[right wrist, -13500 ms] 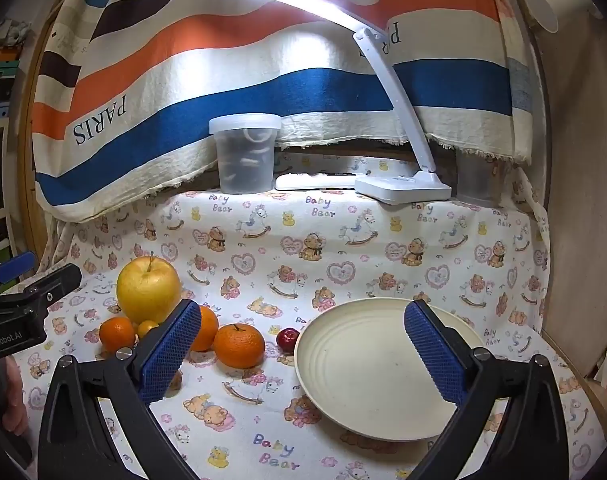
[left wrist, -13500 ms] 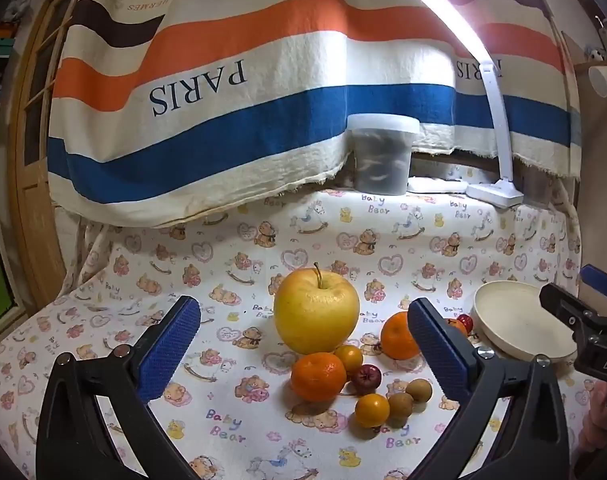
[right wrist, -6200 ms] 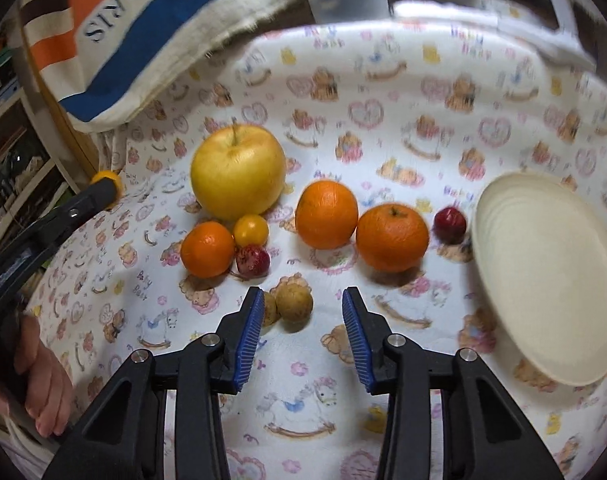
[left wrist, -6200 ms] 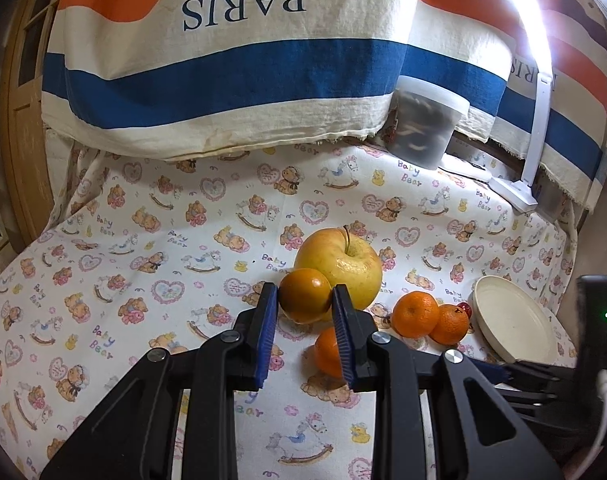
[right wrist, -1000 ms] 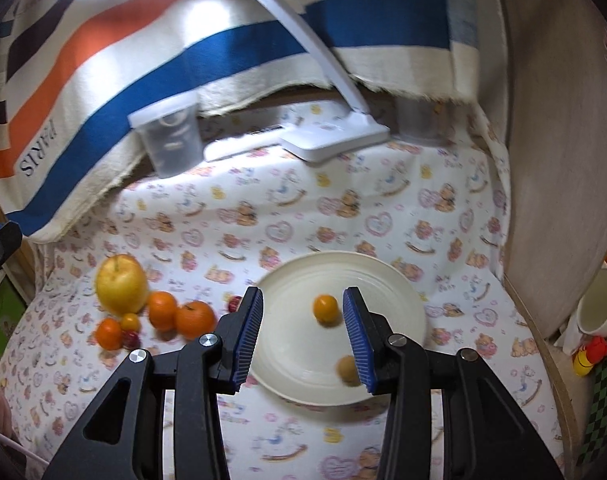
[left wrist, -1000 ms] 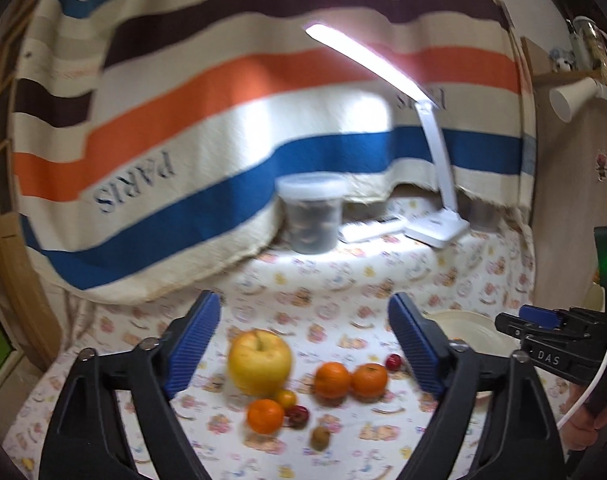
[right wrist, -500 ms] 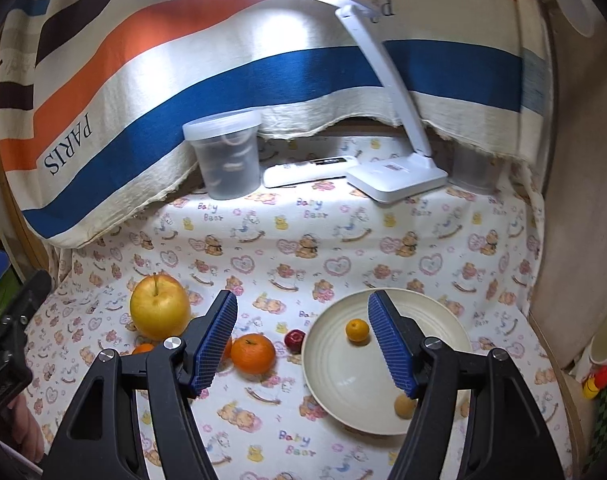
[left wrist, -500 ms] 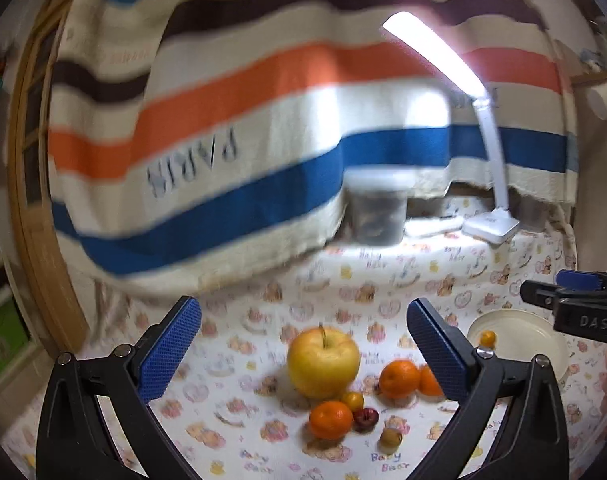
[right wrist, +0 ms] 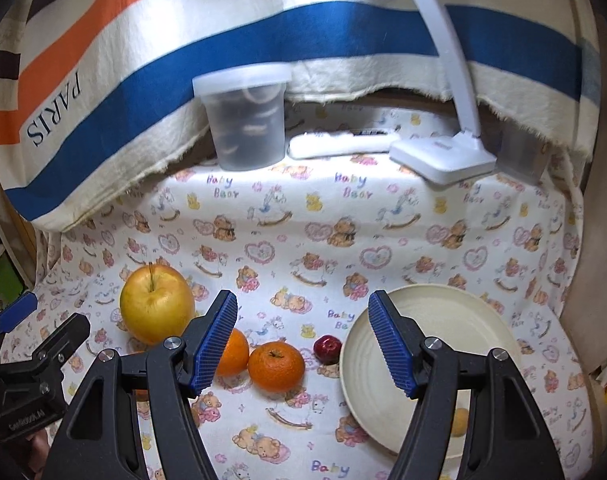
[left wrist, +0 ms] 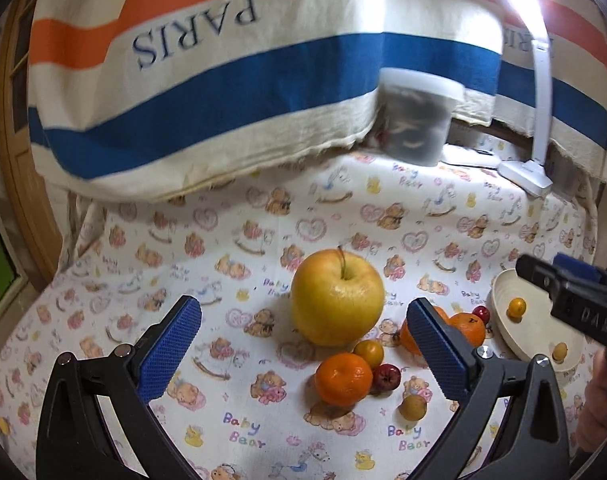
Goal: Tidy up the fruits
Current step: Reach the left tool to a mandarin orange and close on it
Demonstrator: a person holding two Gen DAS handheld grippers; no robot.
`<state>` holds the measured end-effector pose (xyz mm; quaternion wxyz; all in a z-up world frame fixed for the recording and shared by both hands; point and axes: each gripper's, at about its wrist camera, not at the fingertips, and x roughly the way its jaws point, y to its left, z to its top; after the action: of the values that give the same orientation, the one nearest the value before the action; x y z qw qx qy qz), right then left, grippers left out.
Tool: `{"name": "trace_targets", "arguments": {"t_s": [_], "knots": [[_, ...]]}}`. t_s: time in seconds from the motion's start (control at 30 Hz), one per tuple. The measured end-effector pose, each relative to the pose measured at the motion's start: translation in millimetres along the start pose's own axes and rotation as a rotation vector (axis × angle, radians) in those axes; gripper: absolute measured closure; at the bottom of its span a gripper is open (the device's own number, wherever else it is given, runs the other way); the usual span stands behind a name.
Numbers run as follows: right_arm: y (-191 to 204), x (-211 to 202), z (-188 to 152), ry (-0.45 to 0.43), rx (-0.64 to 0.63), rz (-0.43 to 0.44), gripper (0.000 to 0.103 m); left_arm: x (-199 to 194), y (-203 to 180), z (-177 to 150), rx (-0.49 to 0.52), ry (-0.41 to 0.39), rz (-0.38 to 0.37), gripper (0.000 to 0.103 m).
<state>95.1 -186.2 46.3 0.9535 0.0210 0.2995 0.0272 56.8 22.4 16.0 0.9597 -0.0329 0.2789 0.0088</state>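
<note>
while both grippers tilted down over the bear-print cloth (left wrist: 231,248), the left gripper (left wrist: 303,350) stood spread wide and empty before the yellow apple (left wrist: 337,298). the right gripper (right wrist: 303,340), empty too, had just been opening beside the cream plate (right wrist: 455,320), a mandarin (right wrist: 276,366) between its fingers' line. the striped blanket (left wrist: 239,80) read "paris"; the cloth read "baby bear". its arm hid most of the plate's fruit.
</note>
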Motion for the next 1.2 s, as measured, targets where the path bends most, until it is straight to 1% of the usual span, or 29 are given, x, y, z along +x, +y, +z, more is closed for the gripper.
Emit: {"name": "trace_targets", "arguments": {"t_s": [0.03,0.1,0.17,0.23,0.27,0.3,0.4,0.57,0.63,0.7,0.77,0.97,1.07,1.13,1.17,1.2], "knots": [[0.9,2.1,-1.8,0.003,-0.011,-0.003,0.033,4.0,2.0,0.3,-0.015,0.020,-0.014,0.002],[2.8,3.6,-7.0,-0.017,-0.031,-0.018,0.033,10.8,5.9,-0.3,-0.047,0.057,-0.042,0.006],[6.6,8.1,-14.1,-0.022,-0.057,-0.008,0.033,18.5,8.8,-3.1,-0.075,0.098,-0.062,0.007],[8.4,15.0,-20.1,-0.006,-0.055,0.010,0.033,27.2,10.8,-6.8,-0.094,0.140,-0.070,0.012],[9.5,19.6,-23.8,0.005,-0.049,0.011,0.033,32.3,11.5,-9.2,-0.103,0.164,-0.076,0.017],[10.6,22.7,-27.0,0.015,-0.050,0.011,0.033,36.9,11.6,-11.3,-0.108,0.185,-0.082,0.020],[18.0,34.0,-36.1,0.045,-0.087,0.001,0.033,50.0,8.2,-19.7,-0.102,0.248,-0.084,0.028],[11.6,43.5,-40.3,0.069,-0.050,0.015,0.033,63.2,3.6,-29.3,-0.107,0.327,-0.099,0.030],[8.0,45.7,-40.8,0.077,-0.033,0.019,0.033,65.2,4.2,-31.2,-0.124,0.343,-0.120,0.030],[4.8,47.5,-41.4,0.083,-0.018,0.028,0.033,63.8,2.3,-31.1,-0.117,0.338,-0.132,0.037],[3.0,49.6,-41.6,0.085,-0.013,0.034,0.033,62.5,0.2,-30.3,-0.108,0.335,-0.140,0.041],[-1.7,55.6,-42.9,0.096,0.006,0.039,0.033,69.2,-2.3,-34.0,-0.117,0.387,-0.193,0.041],[-1.2,54.5,-42.7,0.074,-0.006,-0.011,0.033,70.4,-2.8,-33.7,-0.102,0.380,-0.194,0.041],[-2.6,54.8,-42.4,0.074,-0.005,-0.006,0.033,70.8,-2.5,-34.2,-0.111,0.385,-0.210,0.047],[-3.9,55.4,-42.2,0.081,0.003,0.003,0.033,70.8,-3.3,-34.3,-0.114,0.388,-0.226,0.055],[-5.0,56.1,-42.1,0.087,0.011,0.012,0.033,70.0,-4.3,-34.3,-0.117,0.389,-0.245,0.059]]}}
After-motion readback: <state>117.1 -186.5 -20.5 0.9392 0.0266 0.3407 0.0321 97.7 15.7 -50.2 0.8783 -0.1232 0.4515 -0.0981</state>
